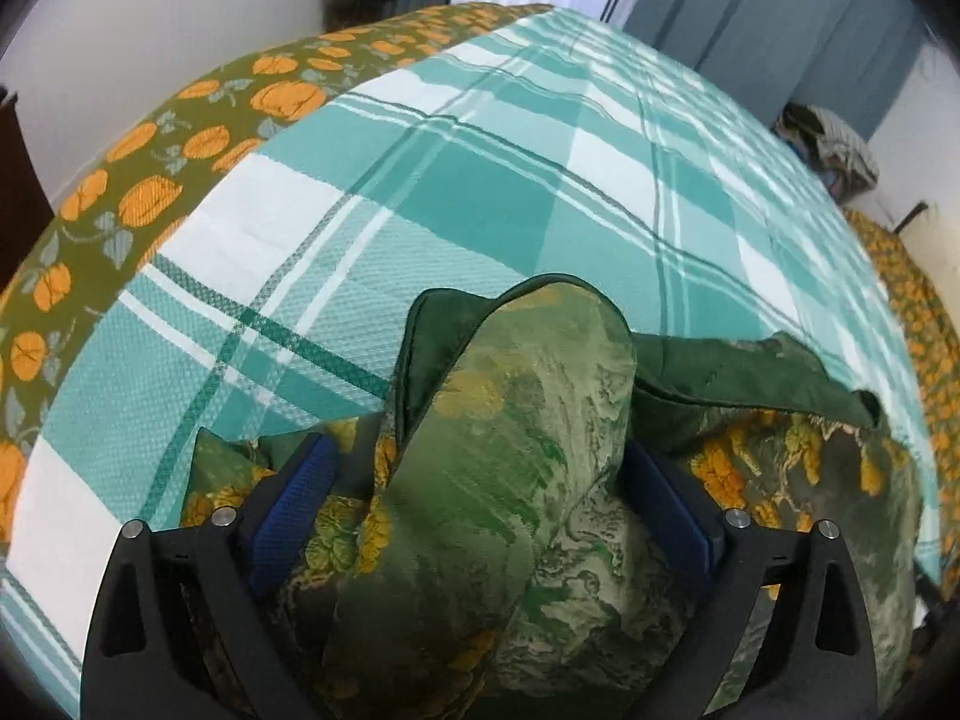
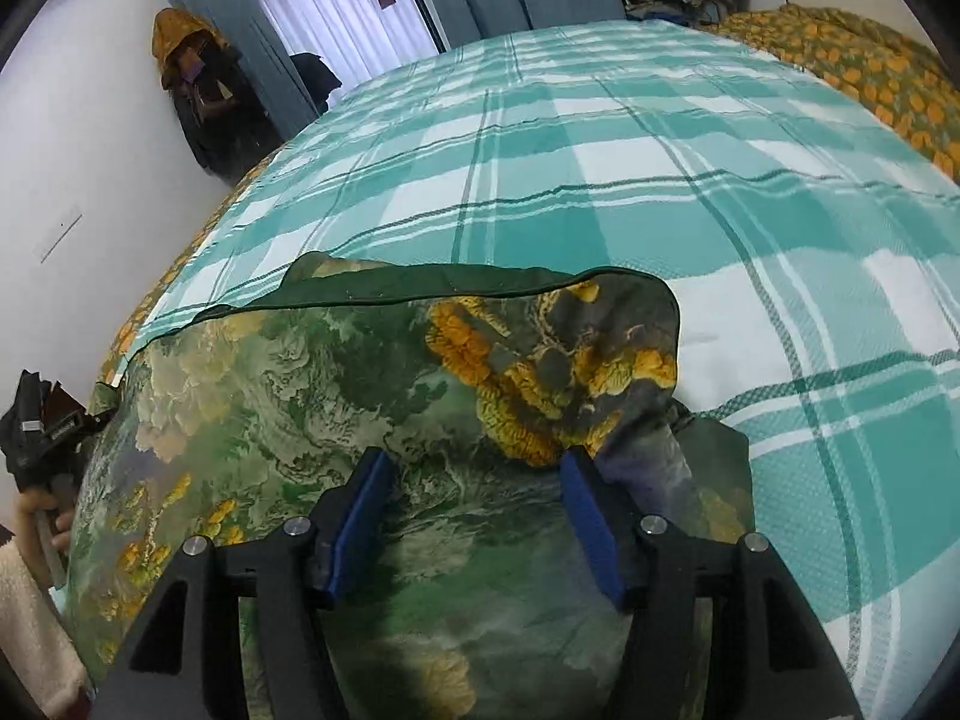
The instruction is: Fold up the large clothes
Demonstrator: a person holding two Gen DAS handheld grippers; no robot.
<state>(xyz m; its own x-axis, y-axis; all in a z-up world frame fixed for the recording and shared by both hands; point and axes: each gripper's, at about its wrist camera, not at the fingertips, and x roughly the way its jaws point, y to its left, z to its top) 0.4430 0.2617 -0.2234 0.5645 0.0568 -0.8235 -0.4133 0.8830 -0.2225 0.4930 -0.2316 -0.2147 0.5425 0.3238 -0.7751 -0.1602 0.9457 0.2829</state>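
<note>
Green printed garment [image 1: 510,450] lies on my checked bedspread [image 1: 480,192] | left tongs [image 1: 486,510] apart, a raised fold bunched between the pads | right tongs [image 2: 474,516] apart, cloth beneath them | advice: close fully on the hem before lifting, keep edges level.

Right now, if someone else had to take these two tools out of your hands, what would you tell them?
Left hand-held gripper: jaws spread around a raised bunch of the green floral garment; whether it pinches, I cannot tell.
Right hand-held gripper: open, fabric of the same garment lying between its blue pads.
The garment lies loosely heaped at the near edge of the teal plaid bedspread, its dark green hem facing the far side.
Done: no neat fold shows yet.
Left: probably spread it flat, then fold and smooth.
</note>
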